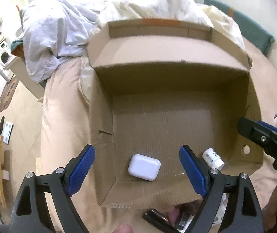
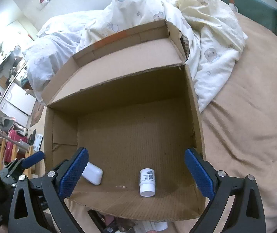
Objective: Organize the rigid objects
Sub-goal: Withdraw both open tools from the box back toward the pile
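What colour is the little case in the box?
White; the little case shows best in the left wrist view.

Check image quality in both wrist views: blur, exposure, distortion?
Left wrist: cardboard box rim smeared by motion blur, bedding top blown out, white case fairly sharp. Right wrist: sharper, white bottle label visible but unreadable, window corner overexposed. Both: strong fisheye bending, dark vignette corners.

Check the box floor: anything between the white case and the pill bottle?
Nothing. In the right wrist view, bare cardboard floor separates the white case and the pill bottle inside the cardboard box.
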Demonstrator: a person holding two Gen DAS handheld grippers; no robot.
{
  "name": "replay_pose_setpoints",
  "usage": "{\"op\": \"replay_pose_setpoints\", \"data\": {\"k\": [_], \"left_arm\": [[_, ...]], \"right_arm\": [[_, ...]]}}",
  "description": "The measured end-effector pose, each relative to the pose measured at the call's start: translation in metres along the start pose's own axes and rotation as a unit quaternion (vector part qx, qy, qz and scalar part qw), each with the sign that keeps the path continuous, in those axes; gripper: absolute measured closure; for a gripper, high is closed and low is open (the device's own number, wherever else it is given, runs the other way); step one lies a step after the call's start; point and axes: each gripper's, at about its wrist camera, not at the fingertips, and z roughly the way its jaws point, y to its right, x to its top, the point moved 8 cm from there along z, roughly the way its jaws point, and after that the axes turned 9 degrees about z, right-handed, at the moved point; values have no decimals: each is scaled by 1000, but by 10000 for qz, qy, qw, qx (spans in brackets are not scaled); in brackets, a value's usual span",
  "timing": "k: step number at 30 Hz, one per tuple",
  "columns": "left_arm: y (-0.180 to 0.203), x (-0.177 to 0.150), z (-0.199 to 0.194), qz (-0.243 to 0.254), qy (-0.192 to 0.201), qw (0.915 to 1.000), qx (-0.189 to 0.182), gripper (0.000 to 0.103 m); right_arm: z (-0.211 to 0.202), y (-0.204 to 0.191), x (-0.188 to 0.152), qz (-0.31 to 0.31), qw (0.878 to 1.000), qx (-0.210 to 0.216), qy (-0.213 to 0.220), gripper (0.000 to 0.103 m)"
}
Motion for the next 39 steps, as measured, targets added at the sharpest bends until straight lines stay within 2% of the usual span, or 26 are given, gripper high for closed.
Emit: {"op": "replay_pose_setpoints", "data": {"k": [6,18,24,30,39], "left_arm": [[-11,-8,-23,-127,165,9998,48,16],[-30,-63,-34,-544,-72,9985,-12,16],[-26,-89,-27,-612,-409,9973,-88,16],[-22,-100,-17,-689,-670,9952,-191,16],[-9,-122,15,-765,-1353,9868,-444,16]], "right_arm": [[-14,0,1,84,9999,61,124,0],[-55,3,-29,46,9997,145,208,0],[-62,10,-51,-68,9999,107,58,0],[-65,29,-76,101,9998,47,-169,0],[-52,45,-97,300,9979,-170,-556,0]]}}
